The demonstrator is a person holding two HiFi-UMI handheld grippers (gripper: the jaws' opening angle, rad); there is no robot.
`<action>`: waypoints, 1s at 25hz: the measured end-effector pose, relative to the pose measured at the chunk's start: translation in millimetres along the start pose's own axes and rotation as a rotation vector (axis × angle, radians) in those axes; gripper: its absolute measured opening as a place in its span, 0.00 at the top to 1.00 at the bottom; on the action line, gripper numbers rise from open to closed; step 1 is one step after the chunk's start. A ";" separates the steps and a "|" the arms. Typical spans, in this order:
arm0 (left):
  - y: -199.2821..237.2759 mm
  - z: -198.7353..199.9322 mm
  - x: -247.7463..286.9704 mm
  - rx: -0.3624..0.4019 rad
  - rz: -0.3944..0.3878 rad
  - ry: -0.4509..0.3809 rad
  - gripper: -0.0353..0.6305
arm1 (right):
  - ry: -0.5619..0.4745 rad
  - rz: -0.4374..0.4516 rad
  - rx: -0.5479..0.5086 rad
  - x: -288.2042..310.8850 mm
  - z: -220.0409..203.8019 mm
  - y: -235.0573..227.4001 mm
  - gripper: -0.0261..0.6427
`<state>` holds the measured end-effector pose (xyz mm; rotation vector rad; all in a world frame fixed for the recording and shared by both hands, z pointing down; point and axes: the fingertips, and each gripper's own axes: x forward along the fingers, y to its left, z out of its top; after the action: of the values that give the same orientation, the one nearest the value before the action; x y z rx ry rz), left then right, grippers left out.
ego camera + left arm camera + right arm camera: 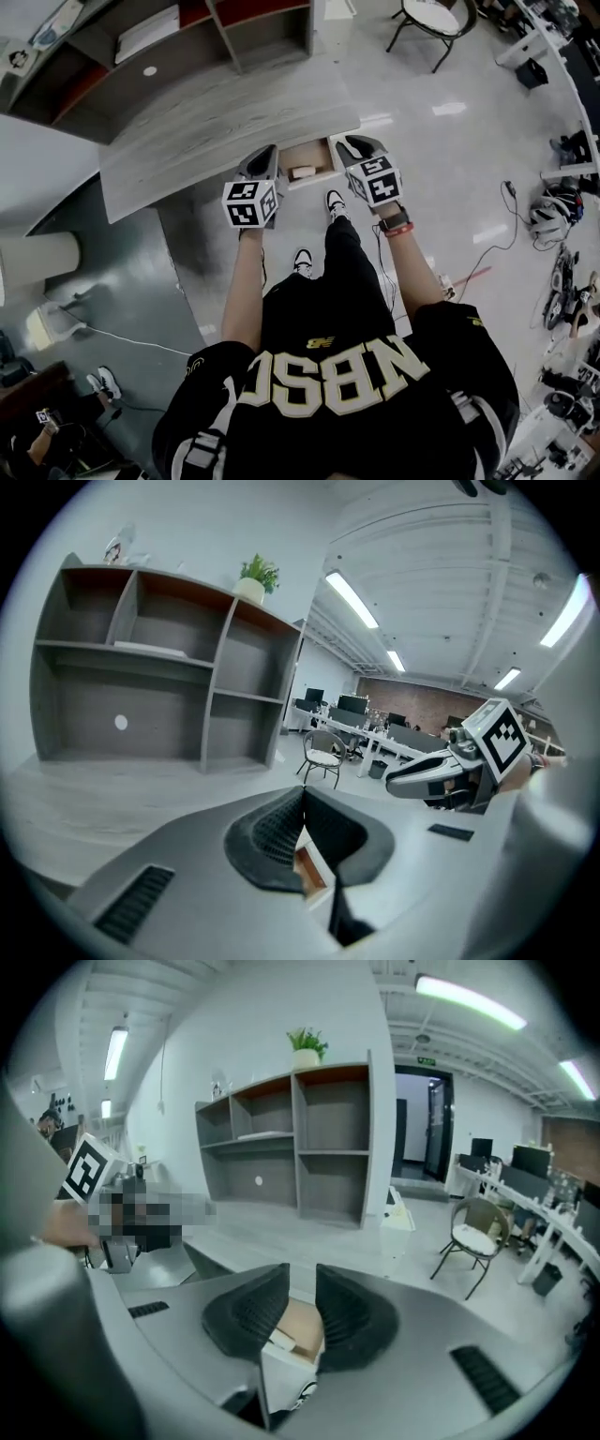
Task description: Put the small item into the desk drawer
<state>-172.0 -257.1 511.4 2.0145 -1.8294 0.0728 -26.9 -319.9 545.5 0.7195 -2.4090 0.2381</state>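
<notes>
Your right claw (302, 1274) is hanging spread and empty over the open drawer (322, 156); your left claw (302, 794) is pressed together. A crooked shove could jam the drawer.

1. A grey wood-grain worktop (216, 122) carries an open-fronted shelf unit (112, 80) along its far edge.
2. One compartment holds a flat white sheet (145, 36); a potted plant (253, 577) stands on top of the unit.
3. Under the worktop's near edge a drawer (319, 152) stands open, with a small white item (302, 172) inside.
4. A chair (433, 19) stands on the glossy floor (450, 159).
</notes>
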 end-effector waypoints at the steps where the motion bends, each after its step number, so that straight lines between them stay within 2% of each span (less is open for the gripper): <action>1: -2.3 9.7 -0.8 0.016 -0.003 -0.013 0.92 | -0.022 -0.012 0.012 -6.7 7.5 -2.4 0.82; 5: -13.3 45.5 -3.9 0.067 0.005 -0.067 0.92 | -0.104 -0.064 0.050 -32.5 33.6 -14.4 0.84; 14: -38.6 116.7 -27.2 0.130 -0.002 -0.202 0.92 | -0.323 -0.197 0.183 -102.9 80.8 -39.9 0.90; 17: -45.5 132.6 -36.8 0.151 -0.004 -0.243 0.92 | -0.378 -0.247 0.174 -124.3 94.3 -44.0 0.94; 20: -54.5 144.5 -44.6 0.161 -0.018 -0.281 0.92 | -0.422 -0.323 0.113 -145.8 108.3 -44.9 0.95; 25: -65.9 157.1 -57.5 0.211 -0.005 -0.333 0.92 | -0.484 -0.352 0.097 -165.2 121.1 -37.6 0.95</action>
<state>-153.4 -252.5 332.7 2.2887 -2.0930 -0.0807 43.3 -318.6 349.5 1.3575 -2.6644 0.0358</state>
